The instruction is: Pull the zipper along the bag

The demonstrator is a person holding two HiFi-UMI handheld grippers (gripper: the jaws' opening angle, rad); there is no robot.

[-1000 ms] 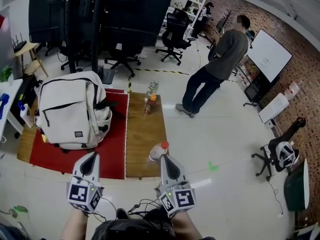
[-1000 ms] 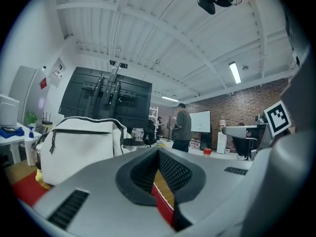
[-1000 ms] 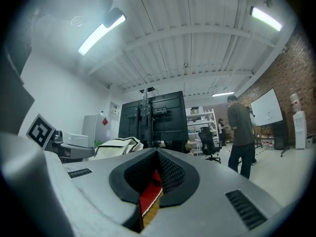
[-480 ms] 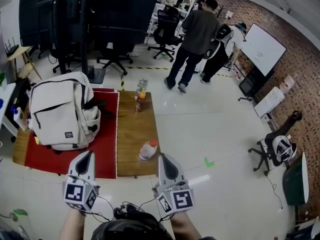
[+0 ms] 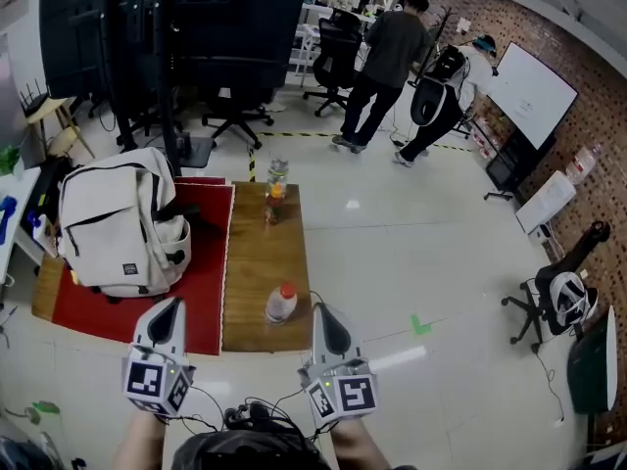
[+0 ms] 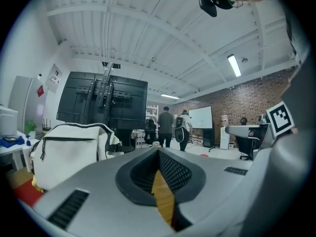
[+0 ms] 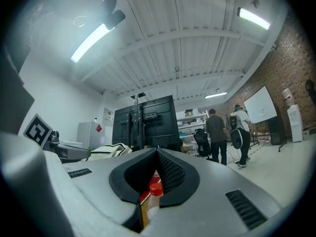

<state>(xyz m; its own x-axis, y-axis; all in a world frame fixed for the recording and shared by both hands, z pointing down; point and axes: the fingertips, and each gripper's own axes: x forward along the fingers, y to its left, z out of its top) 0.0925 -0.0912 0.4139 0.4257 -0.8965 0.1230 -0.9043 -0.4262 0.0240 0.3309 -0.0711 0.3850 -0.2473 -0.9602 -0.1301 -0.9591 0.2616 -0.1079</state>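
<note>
The left gripper (image 5: 169, 305) and the right gripper (image 5: 322, 310) are hovering just short of the near edge of the wooden table (image 5: 263, 262), each with its jaws clenched together on nothing. The white backpack (image 5: 118, 218) is lying on the red mat (image 5: 201, 287) over the table's left part, at eleven o'clock from the left gripper and well apart from it. A red-capped bottle (image 5: 281, 304) is standing near the near edge. Open floor is running off at three o'clock of the table, and two people (image 5: 384, 52) are standing well beyond its far edge at one o'clock.
</note>
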